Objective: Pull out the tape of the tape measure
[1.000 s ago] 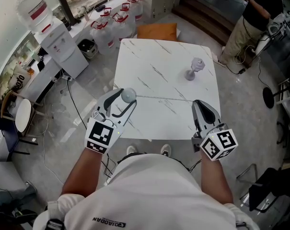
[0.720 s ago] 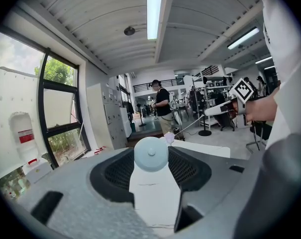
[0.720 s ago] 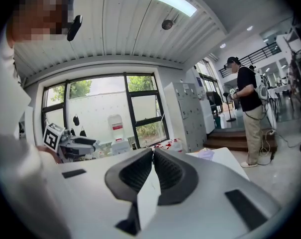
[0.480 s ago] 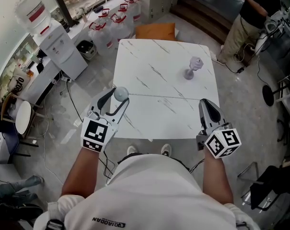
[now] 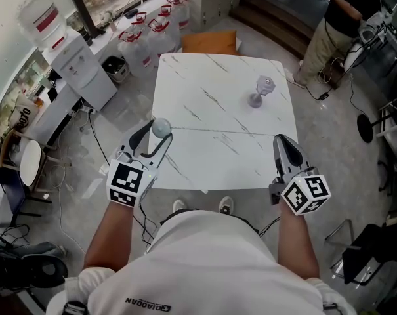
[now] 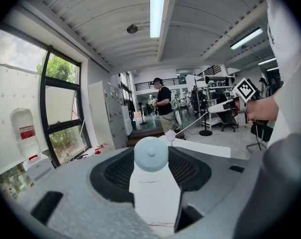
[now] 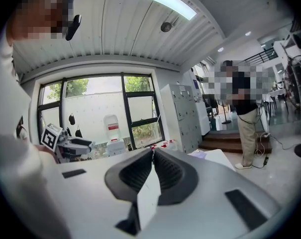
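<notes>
A round pale blue tape measure (image 5: 161,127) sits between the jaws of my left gripper (image 5: 159,132), which is shut on it just off the table's left edge. In the left gripper view the case (image 6: 151,154) fills the gap between the jaws. A thin white tape (image 5: 224,134) runs from it straight across the white marble table (image 5: 205,84) to my right gripper (image 5: 281,140), whose jaws are shut on the tape's end. In the left gripper view the tape (image 6: 200,118) stretches to the right gripper (image 6: 225,105). In the right gripper view the right gripper's jaws (image 7: 152,151) meet tip to tip.
A small grey-violet goblet (image 5: 260,90) stands on the table's far right part. Water jugs (image 5: 149,35) and a water dispenser (image 5: 77,61) stand on the floor at the far left. A person (image 5: 342,18) stands at the far right, near cables and chairs.
My left gripper has moved left with the tape measure, off the table's edge. The right gripper has shifted slightly right. The stretch of tape between them has grown longer.
</notes>
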Demonstrator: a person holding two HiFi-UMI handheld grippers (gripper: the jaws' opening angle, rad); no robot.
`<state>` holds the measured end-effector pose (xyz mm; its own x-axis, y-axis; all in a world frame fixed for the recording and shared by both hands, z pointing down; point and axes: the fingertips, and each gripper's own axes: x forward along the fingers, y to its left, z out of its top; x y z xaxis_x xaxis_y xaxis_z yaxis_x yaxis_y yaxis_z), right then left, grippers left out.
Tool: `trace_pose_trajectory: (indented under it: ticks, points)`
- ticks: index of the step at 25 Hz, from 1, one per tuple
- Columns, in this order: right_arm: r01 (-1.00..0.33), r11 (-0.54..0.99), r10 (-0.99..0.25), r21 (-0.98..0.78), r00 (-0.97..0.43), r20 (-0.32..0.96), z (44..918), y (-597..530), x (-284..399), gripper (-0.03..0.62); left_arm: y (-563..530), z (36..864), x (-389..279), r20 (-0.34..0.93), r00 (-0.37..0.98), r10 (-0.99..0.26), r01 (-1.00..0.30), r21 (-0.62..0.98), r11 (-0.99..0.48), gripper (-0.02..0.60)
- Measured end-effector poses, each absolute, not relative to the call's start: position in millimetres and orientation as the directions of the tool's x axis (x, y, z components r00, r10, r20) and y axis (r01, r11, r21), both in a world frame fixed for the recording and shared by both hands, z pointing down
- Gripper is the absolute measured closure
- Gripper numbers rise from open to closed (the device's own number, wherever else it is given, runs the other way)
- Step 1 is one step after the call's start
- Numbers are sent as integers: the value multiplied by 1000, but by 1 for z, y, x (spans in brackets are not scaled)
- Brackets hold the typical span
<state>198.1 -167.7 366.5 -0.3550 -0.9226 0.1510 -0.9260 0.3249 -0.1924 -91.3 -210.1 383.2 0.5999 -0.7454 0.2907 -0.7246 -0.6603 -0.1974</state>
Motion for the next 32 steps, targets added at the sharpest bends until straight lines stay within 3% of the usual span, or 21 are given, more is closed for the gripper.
trace_pose_trajectory:
  ticks: [24,32]
  points:
    - [-919,317,-909,-232,-365,203,391,-173,199,572,-215,408,-79,349,603,-718,-717,-159,-679,359]
    - [-923,284,-863,-258,-364,351,466,-178,205,572,-216,489,-71,464,598,-654,-697,-101,-710,359]
